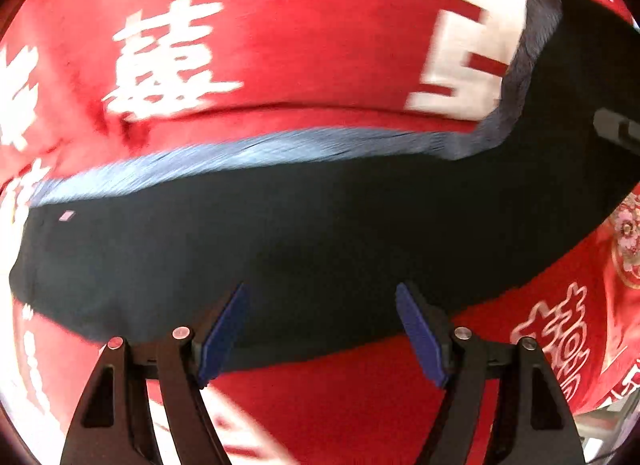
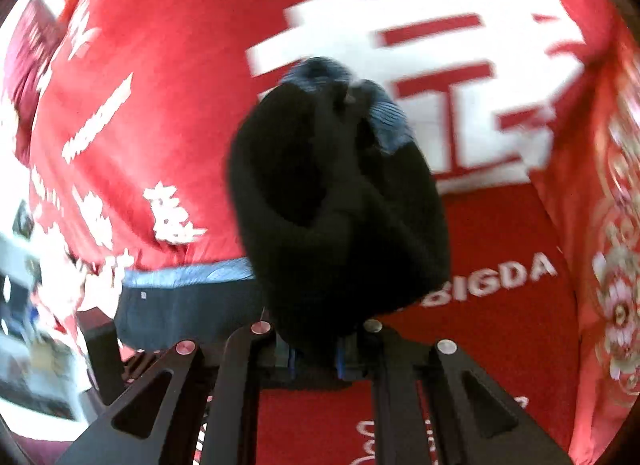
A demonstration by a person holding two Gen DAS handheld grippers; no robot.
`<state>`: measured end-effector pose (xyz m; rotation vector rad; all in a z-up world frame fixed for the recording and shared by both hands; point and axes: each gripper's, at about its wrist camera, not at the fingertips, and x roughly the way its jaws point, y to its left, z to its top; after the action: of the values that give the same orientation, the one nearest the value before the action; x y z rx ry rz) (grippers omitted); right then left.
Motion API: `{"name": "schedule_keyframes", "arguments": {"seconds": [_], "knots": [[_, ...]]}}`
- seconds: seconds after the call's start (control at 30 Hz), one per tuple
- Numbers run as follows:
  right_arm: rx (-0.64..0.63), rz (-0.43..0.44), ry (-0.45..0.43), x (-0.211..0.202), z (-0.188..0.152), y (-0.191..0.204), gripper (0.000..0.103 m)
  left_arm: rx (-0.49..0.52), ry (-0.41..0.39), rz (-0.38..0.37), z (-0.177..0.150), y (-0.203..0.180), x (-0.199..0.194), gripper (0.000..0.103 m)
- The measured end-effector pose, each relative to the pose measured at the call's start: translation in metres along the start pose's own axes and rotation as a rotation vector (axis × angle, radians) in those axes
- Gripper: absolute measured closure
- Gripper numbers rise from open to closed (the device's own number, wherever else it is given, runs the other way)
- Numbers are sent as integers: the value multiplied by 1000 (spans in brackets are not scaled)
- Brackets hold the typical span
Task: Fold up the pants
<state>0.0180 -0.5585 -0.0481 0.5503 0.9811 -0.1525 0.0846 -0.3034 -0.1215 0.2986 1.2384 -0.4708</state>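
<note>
Dark navy pants [image 1: 320, 233] with a lighter blue ribbed waistband [image 1: 224, 153] lie across a red cloth with white characters [image 1: 300, 33]. My left gripper [image 1: 322, 329] is open, its blue pads [image 1: 224, 337] just over the near edge of the pants, holding nothing. My right gripper [image 2: 316, 357] is shut on a bunched fold of the pants [image 2: 340, 201], which hangs lifted in front of the camera. The rest of the pants with the waistband [image 2: 188, 277] lies flat at lower left in the right wrist view.
The red cloth [image 2: 500, 325] covers the whole surface, with a floral border [image 2: 616, 305] at the right edge. Part of the other gripper [image 1: 616, 129] shows at the far right of the left wrist view. Blurred room clutter [image 2: 32, 365] lies beyond the left edge.
</note>
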Motion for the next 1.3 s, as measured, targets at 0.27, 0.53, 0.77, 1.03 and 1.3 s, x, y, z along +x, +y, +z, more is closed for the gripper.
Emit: {"name": "schedule_keyframes", "arguments": {"seconds": [0.27,0.53,0.77,1.03,1.3], "knots": [[-335,-91,151,97,-43,148,78,-124,50,90,-43,87,-6,26],[-716,-349,290,161,-121,224,56,-201,97,125,-66,160,-11,26],[-309,14,360,110,-111,181,45,-214,101,42,-51,166,-16,26],[440,267,382,143,-99,71,45,-179,125,-199,10,116,-3,26],[682,364,352,158,-106,37,98,-110,166,-159,37,77,30,26]]}}
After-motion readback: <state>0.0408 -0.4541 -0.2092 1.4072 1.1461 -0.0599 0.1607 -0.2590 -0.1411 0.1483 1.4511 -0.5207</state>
